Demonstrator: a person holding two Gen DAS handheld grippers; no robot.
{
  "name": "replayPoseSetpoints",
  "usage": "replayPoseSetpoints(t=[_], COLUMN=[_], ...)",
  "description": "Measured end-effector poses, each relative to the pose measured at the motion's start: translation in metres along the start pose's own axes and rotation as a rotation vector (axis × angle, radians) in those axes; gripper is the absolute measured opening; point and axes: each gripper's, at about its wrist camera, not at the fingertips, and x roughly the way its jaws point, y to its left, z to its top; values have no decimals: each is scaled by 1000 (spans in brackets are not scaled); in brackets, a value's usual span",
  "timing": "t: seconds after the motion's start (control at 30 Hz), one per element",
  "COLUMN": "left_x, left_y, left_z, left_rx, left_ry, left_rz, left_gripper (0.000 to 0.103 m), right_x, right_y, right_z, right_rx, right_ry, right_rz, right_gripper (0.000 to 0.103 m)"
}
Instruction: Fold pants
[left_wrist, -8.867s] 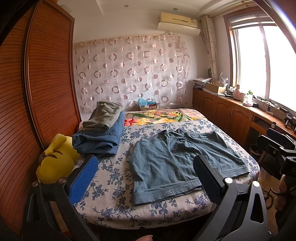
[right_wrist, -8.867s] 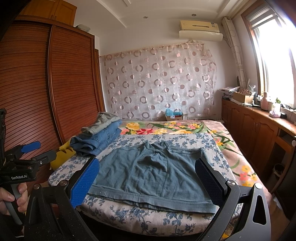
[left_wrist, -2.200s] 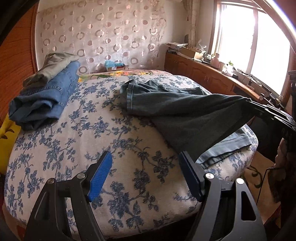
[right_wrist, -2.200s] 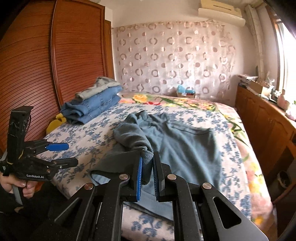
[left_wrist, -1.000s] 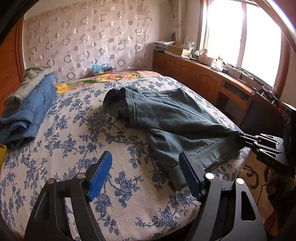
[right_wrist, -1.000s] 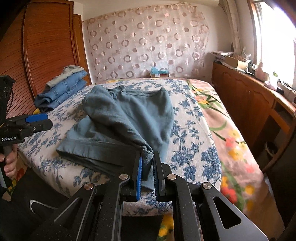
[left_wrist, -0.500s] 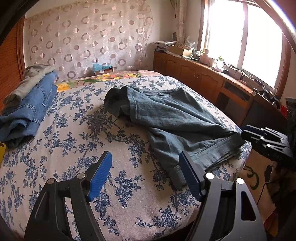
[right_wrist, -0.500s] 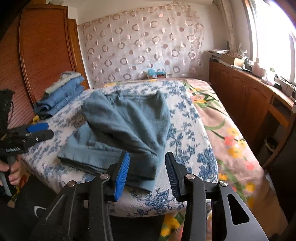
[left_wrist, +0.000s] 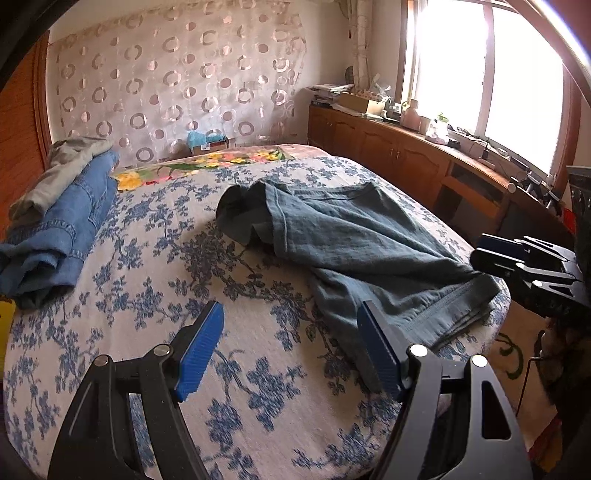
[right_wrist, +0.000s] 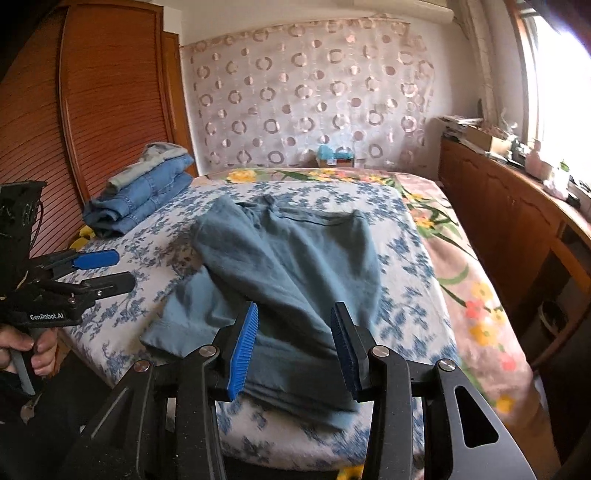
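Standing partly open, the right gripper (right_wrist: 293, 347) had its 2 blue pads apart with nothing pinched; the pants (right_wrist: 280, 273) lay below and beyond the gap, not pressed by either pad. The left gripper (left_wrist: 291, 347) stood wide open, empty, its 2 blue pads well apart over bare bedspread, with the pants hem showing just behind its right finger (left_wrist: 380, 350); contact there could not be told.

Pants: gray-blue shorts, folded once so 1 half lay over the other, resting on the bed (left_wrist: 147, 280) toward its right side in the left wrist view. The waistband end (left_wrist: 240, 218) bunched up toward the far side, and the hems (left_wrist: 443, 314) sat near the bed's near right edge. The fold was loose, with wrinkles across the top layer.

In the left wrist view the right gripper (left_wrist: 491, 254) sat just beside the hem corner, apart from the cloth. In the right wrist view the left gripper (right_wrist: 107, 269) was at the left edge of the bed, held by a hand (right_wrist: 26, 350).

Farther out: a stack of folded clothes (left_wrist: 55, 229), blue denim with a gray piece on top, at the bed's far left. Blue floral bedspread, a bright flowered sheet (right_wrist: 461, 258) showing past it. Circle-pattern curtain (right_wrist: 314, 92) behind, wooden wardrobe (right_wrist: 92, 92) left, wooden cabinets (left_wrist: 388, 155) under the window (left_wrist: 480, 55) right.
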Motion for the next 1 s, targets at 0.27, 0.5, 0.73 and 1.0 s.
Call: replayPoseSetpoints(t=[0.27, 0.5, 0.73, 1.0], left_x=[5, 6, 7, 9], left_y=[18, 35, 47, 59], left_z=[18, 28, 34, 36], left_rx=[-4, -14, -12, -23], left_ry=[-16, -26, -33, -31], left_rz=[13, 23, 33, 31], left_gripper=[76, 76, 76, 76], right_x=[30, 51, 65, 84], right_y=[-1, -4, 9, 20], right_z=[16, 32, 44, 54], right_rx=[-9, -26, -76, -137], right_ry=[27, 57, 77, 108], right_rz=[41, 58, 95, 131], right_gripper=[42, 42, 42, 42])
